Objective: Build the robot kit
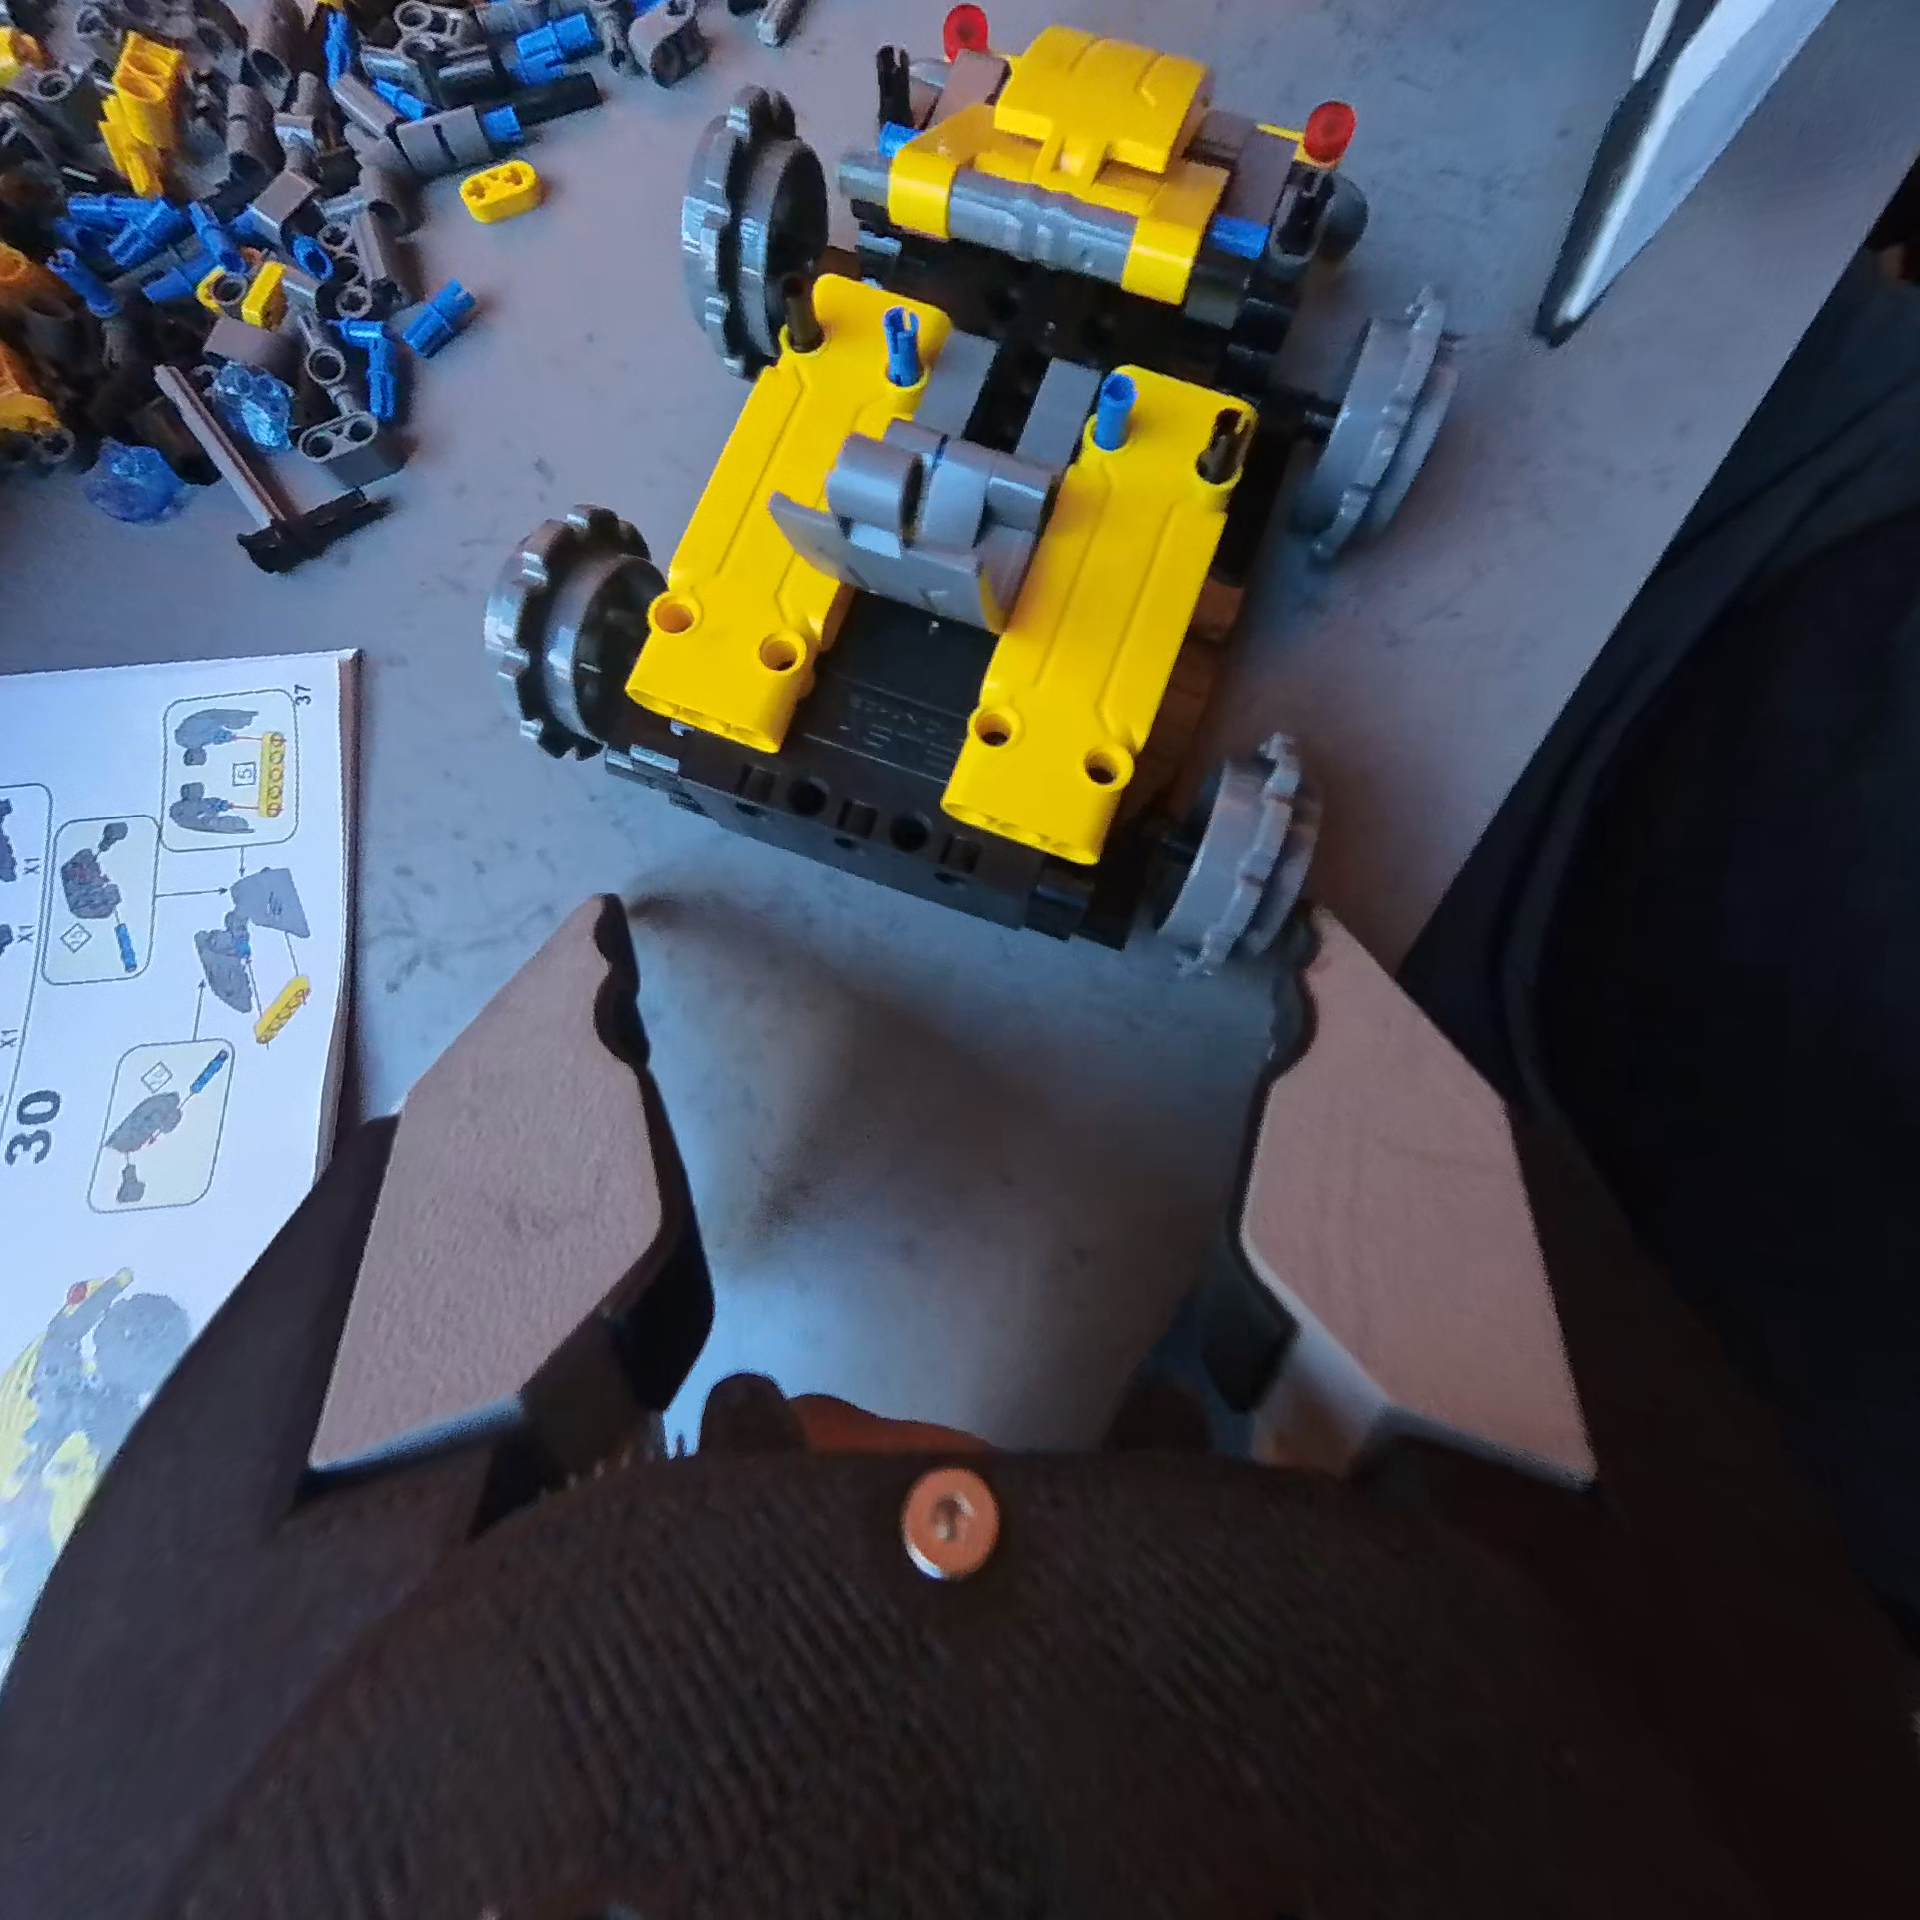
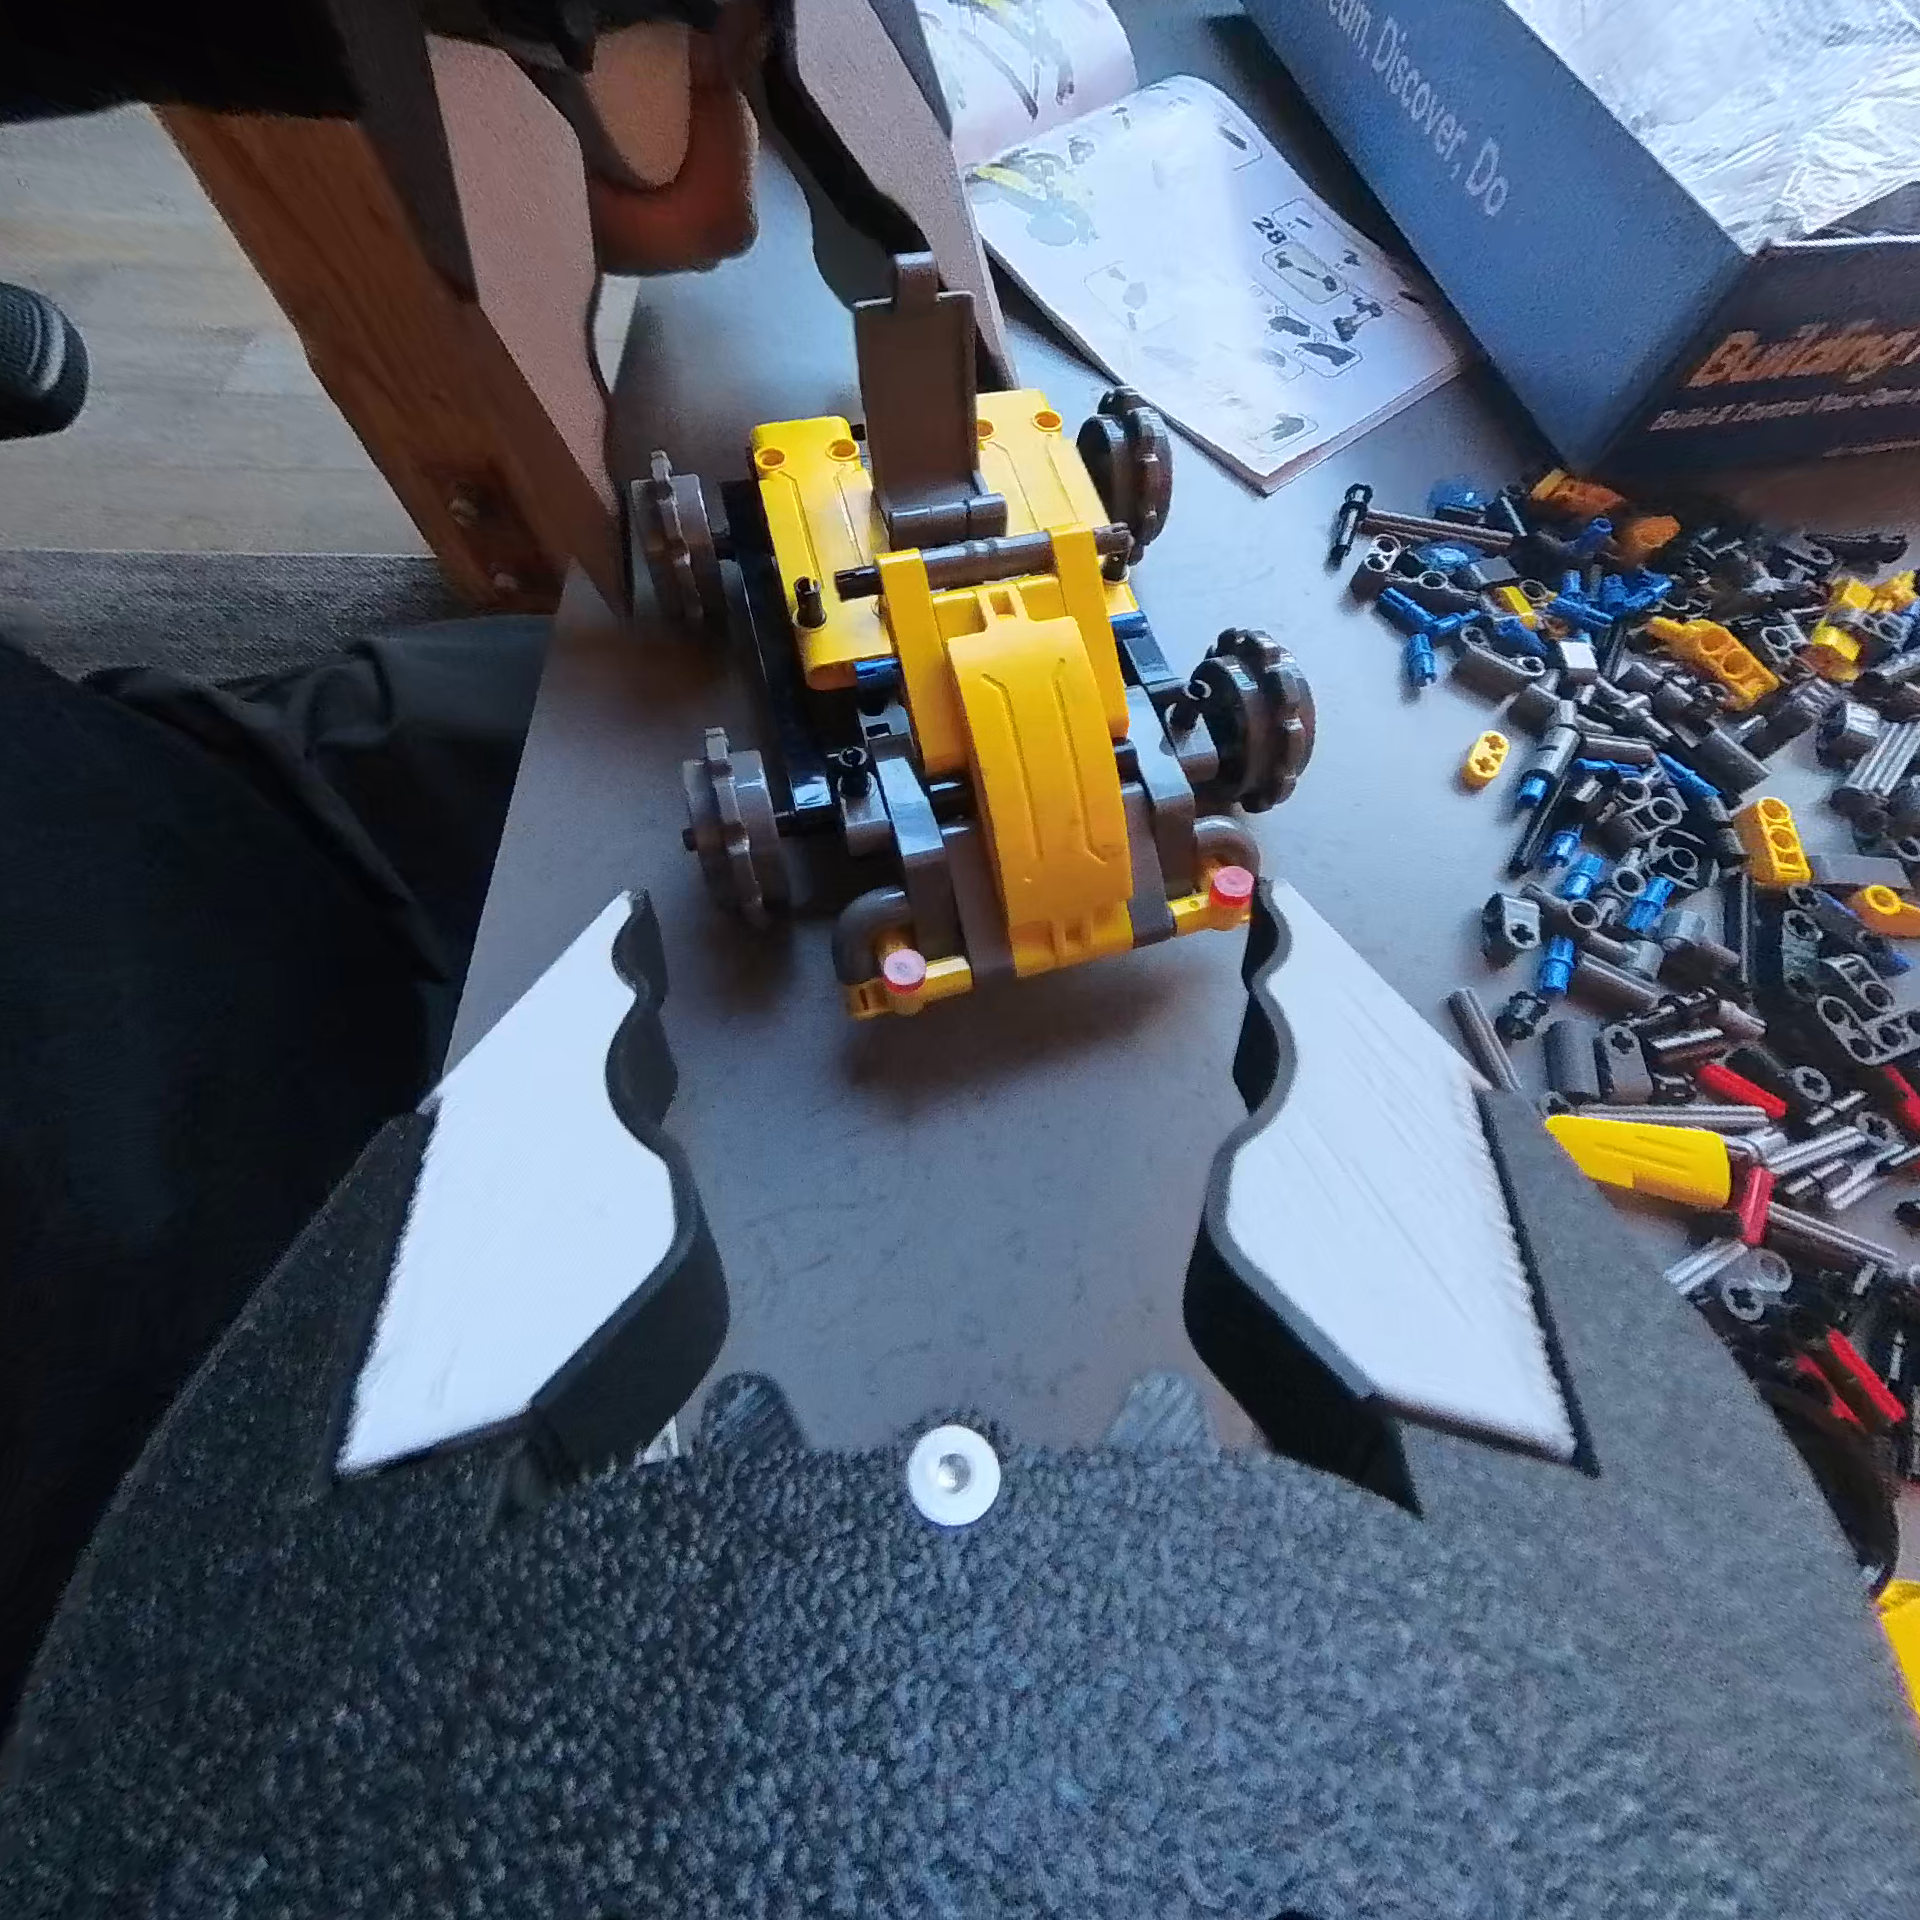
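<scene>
Yellow and black brick vehicle [image 1: 966, 499] sitting on 4 grey wheels on grey surface [image 1: 935, 1143], between my 2 claws. My left claw [image 1: 956, 935] hovering just behind its rear, fingers spread wide, gripping nothing. My right claw [image 2: 945, 914] facing its front bumper, also released and empty, right fingertip [image 2: 1273, 914] near red stud. Instruction booklet [image 1: 177, 935] lying beside left claw. Loose brick pile [image 2: 1662, 831] sprawling beside right claw. Blue box [image 2: 1558, 260] sitting beyond pile.

The right tool [image 2: 951, 920] hangs wide open just before a yellow toy car [image 2: 966, 717] on the grey desk [image 2: 935, 1195]; loose building pieces [image 2: 1683, 831] lie scattered beside it.
</scene>
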Tool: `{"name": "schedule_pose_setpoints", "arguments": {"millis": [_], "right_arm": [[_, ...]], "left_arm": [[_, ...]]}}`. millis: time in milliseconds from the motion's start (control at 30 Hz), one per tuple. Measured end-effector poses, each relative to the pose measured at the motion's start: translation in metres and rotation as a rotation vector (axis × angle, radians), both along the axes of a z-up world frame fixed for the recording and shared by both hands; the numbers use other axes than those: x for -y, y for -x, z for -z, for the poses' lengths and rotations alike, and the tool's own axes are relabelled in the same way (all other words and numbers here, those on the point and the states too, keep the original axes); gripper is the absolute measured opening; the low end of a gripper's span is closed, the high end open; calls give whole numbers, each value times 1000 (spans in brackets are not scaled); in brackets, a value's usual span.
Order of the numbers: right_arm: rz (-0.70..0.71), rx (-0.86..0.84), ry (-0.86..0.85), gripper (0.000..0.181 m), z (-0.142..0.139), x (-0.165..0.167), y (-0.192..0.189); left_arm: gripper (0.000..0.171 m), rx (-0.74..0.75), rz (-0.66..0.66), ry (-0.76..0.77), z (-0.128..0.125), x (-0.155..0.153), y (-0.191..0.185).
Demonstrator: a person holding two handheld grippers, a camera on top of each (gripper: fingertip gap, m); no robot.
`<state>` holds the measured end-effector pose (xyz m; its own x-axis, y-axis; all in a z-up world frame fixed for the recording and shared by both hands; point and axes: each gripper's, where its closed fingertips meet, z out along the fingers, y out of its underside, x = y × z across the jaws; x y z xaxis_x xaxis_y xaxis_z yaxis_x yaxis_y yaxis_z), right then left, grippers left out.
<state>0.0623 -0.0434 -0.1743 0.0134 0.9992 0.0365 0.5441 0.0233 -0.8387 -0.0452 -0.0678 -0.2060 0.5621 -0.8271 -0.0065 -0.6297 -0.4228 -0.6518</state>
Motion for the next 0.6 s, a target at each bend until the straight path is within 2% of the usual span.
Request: {"name": "schedule_pose_setpoints", "arguments": {"millis": [267, 600], "right_arm": [[-30, -80, 14, 111, -12, 4, -2], [-28, -224, 69, 102, -34, -13, -2]], "left_arm": [[122, 83, 128, 1, -2, 11, -4], [110, 248, 87, 103, -14, 5, -3]]}}
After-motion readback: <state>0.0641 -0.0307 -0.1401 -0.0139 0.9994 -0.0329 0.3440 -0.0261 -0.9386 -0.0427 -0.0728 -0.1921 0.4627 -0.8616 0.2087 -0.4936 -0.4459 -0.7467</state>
